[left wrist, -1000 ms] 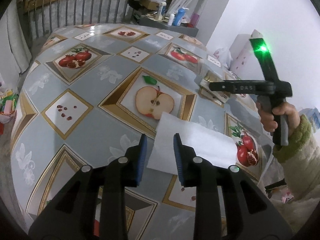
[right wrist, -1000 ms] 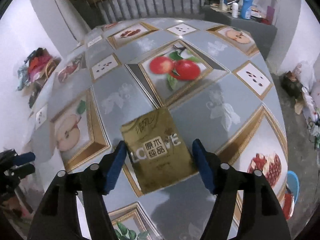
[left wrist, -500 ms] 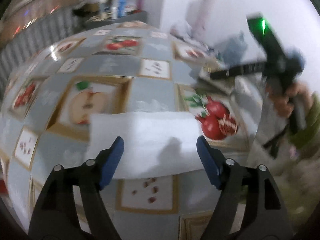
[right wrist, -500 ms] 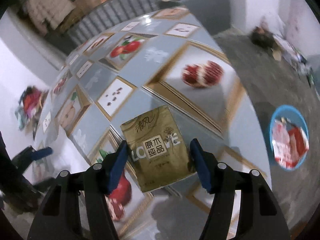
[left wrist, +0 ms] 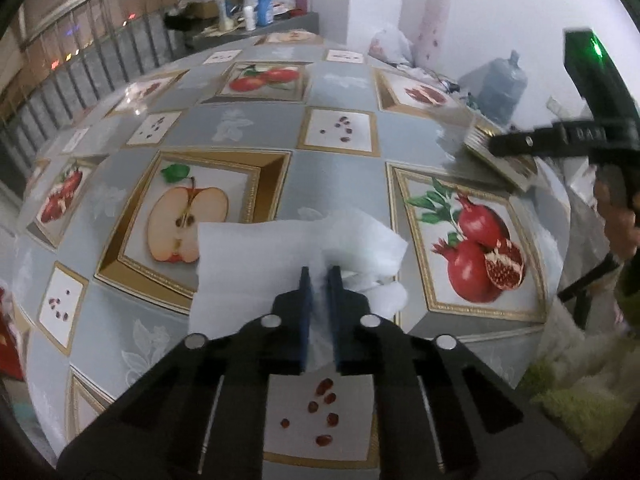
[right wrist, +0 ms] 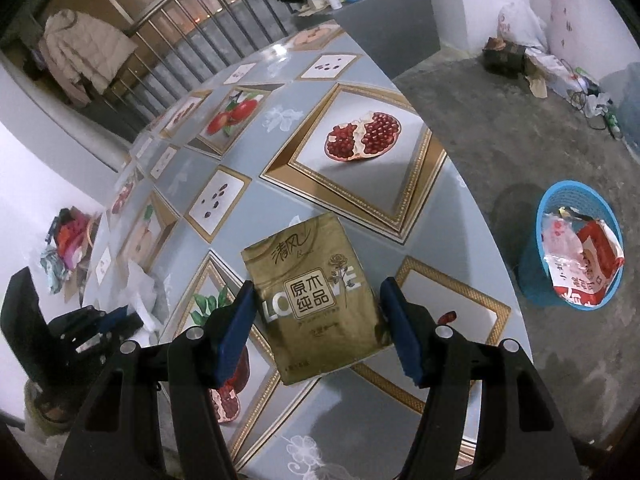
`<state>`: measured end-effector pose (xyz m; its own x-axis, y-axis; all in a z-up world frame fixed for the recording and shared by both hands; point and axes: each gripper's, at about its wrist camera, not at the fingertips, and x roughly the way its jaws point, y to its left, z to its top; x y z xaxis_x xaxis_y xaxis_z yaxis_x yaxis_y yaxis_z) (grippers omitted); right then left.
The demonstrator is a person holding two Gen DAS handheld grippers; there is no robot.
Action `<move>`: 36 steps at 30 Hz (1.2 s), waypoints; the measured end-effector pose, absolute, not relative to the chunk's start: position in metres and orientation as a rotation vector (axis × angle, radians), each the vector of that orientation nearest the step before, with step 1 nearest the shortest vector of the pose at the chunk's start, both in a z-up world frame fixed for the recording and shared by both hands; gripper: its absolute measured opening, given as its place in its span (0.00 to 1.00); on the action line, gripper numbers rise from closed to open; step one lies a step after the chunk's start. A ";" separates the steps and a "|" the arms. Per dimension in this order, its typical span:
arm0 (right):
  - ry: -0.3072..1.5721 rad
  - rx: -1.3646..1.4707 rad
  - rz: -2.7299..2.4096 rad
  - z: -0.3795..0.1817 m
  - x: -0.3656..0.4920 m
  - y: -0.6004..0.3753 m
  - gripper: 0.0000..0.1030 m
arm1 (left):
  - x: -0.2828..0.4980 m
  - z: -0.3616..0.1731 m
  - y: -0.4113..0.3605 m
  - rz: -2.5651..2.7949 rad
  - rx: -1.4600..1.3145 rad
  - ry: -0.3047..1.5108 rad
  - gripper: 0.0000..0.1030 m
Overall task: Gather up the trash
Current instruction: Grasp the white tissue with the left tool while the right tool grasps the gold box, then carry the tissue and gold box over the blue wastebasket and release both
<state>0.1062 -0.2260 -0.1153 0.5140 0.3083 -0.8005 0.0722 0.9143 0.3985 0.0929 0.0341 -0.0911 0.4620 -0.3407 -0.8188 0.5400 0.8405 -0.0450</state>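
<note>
A white paper tissue (left wrist: pixel 256 264) lies on the fruit-print tablecloth, its right part bunched up. My left gripper (left wrist: pixel 319 276) is shut on the tissue's near edge; it also shows low at the left of the right wrist view (right wrist: pixel 124 316). A flat gold tissue packet (right wrist: pixel 316 296) with Chinese print sits between the pads of my right gripper (right wrist: pixel 316 312), which grips it at both sides above the table's right edge. The packet and right gripper also show at the right of the left wrist view (left wrist: pixel 500 152).
A blue plastic bin (right wrist: pixel 576 256) holding red and white wrappers stands on the concrete floor right of the table (right wrist: pixel 360 208). Bottles sit on a grey counter (right wrist: pixel 384 12) beyond the table. A metal railing (right wrist: pixel 200 28) runs behind. Clutter lies along the walls.
My left gripper closed from wide open onto the tissue, bunching it. My right gripper swung with the gold packet toward the table's right edge, bringing the blue bin into view.
</note>
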 end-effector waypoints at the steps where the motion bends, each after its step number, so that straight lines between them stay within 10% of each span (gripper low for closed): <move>1: 1.026 0.419 0.150 -0.115 0.106 -0.227 0.60 | 0.094 -0.091 0.036 -0.552 0.215 0.955 0.04; 36: 0.833 0.624 0.128 -0.074 0.059 -0.288 0.59 | 0.097 0.016 -0.084 -0.564 0.522 0.578 0.02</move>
<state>0.0593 -0.2879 -0.0745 0.6761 0.3430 -0.6522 0.1310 0.8150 0.5644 0.0970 -0.0844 0.0163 0.6982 -0.3414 -0.6292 0.6206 0.7269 0.2942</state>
